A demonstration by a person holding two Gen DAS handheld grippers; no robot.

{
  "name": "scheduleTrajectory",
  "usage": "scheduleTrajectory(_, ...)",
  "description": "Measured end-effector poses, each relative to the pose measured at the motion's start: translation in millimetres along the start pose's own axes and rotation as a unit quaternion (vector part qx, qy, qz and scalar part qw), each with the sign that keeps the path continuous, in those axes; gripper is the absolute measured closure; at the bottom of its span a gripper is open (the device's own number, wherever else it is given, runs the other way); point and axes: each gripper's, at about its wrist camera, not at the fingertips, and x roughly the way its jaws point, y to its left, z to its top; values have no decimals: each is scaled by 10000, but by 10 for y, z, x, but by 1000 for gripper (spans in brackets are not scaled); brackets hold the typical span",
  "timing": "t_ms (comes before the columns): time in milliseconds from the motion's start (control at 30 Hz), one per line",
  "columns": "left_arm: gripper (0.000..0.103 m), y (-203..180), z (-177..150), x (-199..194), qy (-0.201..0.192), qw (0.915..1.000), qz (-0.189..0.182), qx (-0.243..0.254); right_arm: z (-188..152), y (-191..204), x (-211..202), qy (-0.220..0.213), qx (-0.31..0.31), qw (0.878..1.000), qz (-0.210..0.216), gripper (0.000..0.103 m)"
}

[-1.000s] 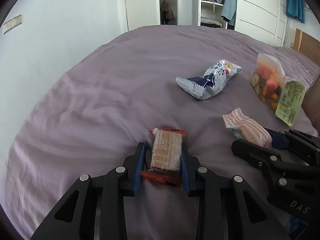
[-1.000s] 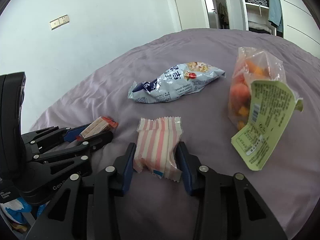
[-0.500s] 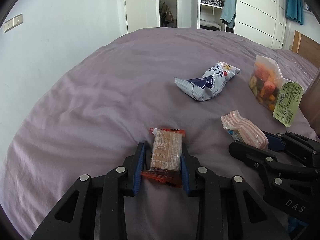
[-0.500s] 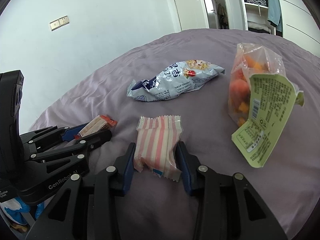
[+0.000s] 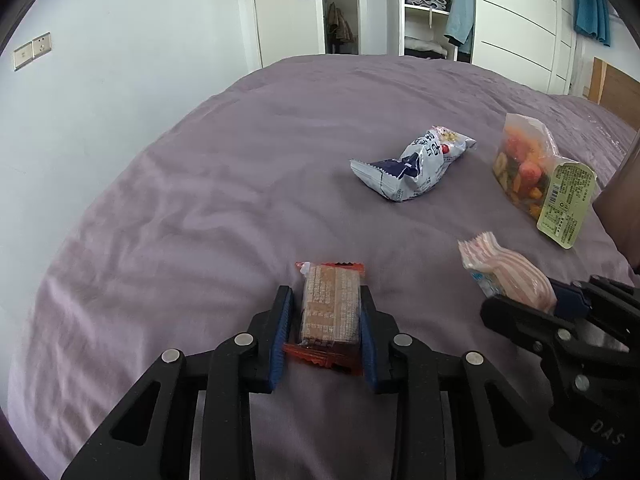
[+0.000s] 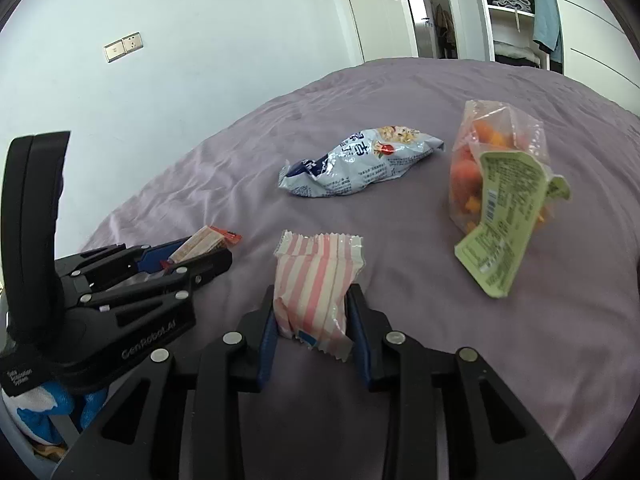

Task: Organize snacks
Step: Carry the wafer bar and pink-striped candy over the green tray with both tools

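Black grippers, blue pads, seemingly rubber

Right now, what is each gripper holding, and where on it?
Left gripper grips the cracker pack by its long sides; right gripper grips the pink-striped packet across its lower sides.

You have four snack packs in view: one cracker pack in orange wrapper, one pink-striped wafer pack, one blue-and-white snack bag, one clear dried-fruit bag. Two grippers: left gripper, right gripper.
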Motion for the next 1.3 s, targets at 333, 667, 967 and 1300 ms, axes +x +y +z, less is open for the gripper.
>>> scheduleTrajectory(333, 77, -138, -80, -335, 244, 9996, 169, -31, -341, 78, -442, 293, -61, 9996, -23, 65)
scheduleTrajectory(667, 77, -619, -213, -811, 357, 9989, -37, 306, -751, 18, -992, 541, 93, 9982, -230, 65)
scheduleTrajectory(967, 77, -1055, -375, -1185, 519, 9966, -250, 590, -1016, -145, -1613, 451, 284, 9968, -592, 65)
scheduleTrajectory(1300, 77, -1633, -466, -1711, 386, 9923, -549, 1041, -1266, -423, -2386, 171, 555, 9913, -1181, 65)
